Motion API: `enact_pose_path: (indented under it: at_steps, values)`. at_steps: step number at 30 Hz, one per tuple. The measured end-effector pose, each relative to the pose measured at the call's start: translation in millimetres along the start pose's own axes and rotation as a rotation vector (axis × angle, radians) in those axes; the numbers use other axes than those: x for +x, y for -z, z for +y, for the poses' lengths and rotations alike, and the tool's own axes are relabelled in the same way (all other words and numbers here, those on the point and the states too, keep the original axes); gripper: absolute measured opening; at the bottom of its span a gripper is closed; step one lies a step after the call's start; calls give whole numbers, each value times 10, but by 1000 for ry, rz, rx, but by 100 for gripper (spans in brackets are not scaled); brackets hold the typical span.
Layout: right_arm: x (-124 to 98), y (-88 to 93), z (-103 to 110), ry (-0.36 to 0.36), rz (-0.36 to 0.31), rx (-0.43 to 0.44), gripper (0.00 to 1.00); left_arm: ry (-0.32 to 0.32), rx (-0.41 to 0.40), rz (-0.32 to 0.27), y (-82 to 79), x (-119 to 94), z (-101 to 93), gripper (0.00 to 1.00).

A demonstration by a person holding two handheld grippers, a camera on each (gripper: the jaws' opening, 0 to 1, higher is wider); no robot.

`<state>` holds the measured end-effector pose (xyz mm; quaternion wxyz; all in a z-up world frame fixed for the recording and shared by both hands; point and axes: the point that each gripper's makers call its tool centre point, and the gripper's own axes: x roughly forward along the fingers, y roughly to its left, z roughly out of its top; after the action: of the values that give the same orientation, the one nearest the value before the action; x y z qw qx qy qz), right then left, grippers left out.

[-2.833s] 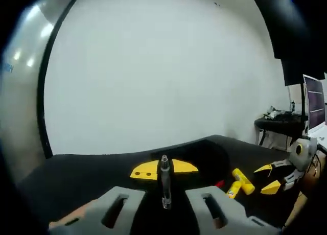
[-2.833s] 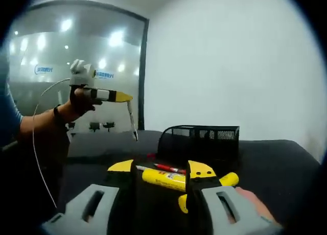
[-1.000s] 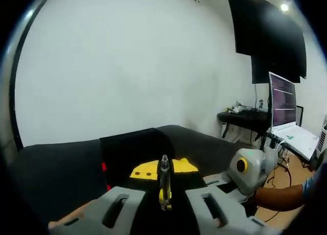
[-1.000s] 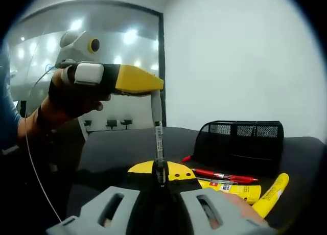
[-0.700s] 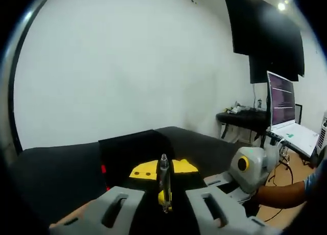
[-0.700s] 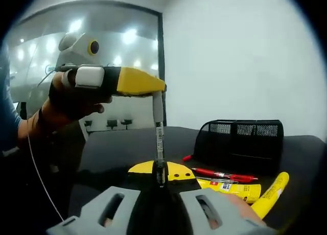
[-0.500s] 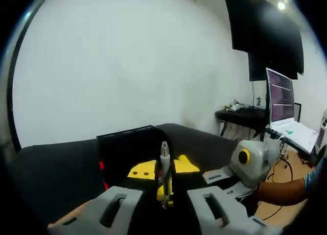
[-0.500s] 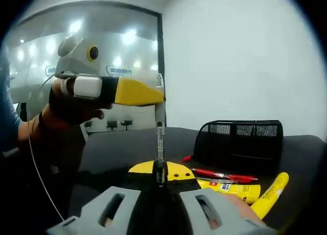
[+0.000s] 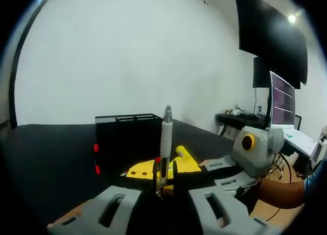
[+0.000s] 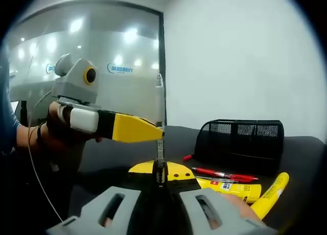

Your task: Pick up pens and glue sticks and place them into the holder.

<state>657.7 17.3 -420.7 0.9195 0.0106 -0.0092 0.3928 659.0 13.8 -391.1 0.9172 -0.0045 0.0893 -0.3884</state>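
Observation:
A grey pen [image 10: 160,122] stands upright, and my right gripper [image 10: 161,174] is shut on its lower end. My left gripper [image 10: 153,133] reaches in from the left, its yellow jaws around the pen's middle. In the left gripper view the pen [image 9: 165,140] rises well above my left gripper [image 9: 164,172]; the jaws stand close on both sides, but contact is unclear. The black mesh holder [image 10: 240,138] sits on the black table, with a red pen [image 10: 225,175] and two yellow glue sticks [image 10: 232,190] [image 10: 271,193] lying in front of it. The holder [image 9: 127,138] is behind the pen.
The right gripper's grey body [image 9: 253,153] and a person's hand [image 9: 281,191] are at the right of the left gripper view. A desk with a laptop [image 9: 286,117] stands beyond. A glass wall [image 10: 76,41] is behind the hand [image 10: 46,138] that holds the left gripper.
The left gripper has slid down the pen, so more of the pen sticks out above its jaws. The right gripper has kept hold of the pen's lower end.

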Motion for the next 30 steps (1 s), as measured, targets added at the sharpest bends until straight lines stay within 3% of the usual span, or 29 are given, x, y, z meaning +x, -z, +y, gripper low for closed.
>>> enact_pose_path:
  at_steps: [15,21,24,30]
  values:
    - [17,20,29,-12,8,-17,4,-17,13,-19,-48,-11,1,10]
    - [25,1,89,-51,-5,4,13,-49,32,-5,-66,-29,179,10]
    - [-2,-31,81,-49,-16,15,13,-82,49,-3,-76,-84,286,10]
    - [-98,-305,-55,-34,-121,106,13,-104,35,-8,-54,-198,343,10]
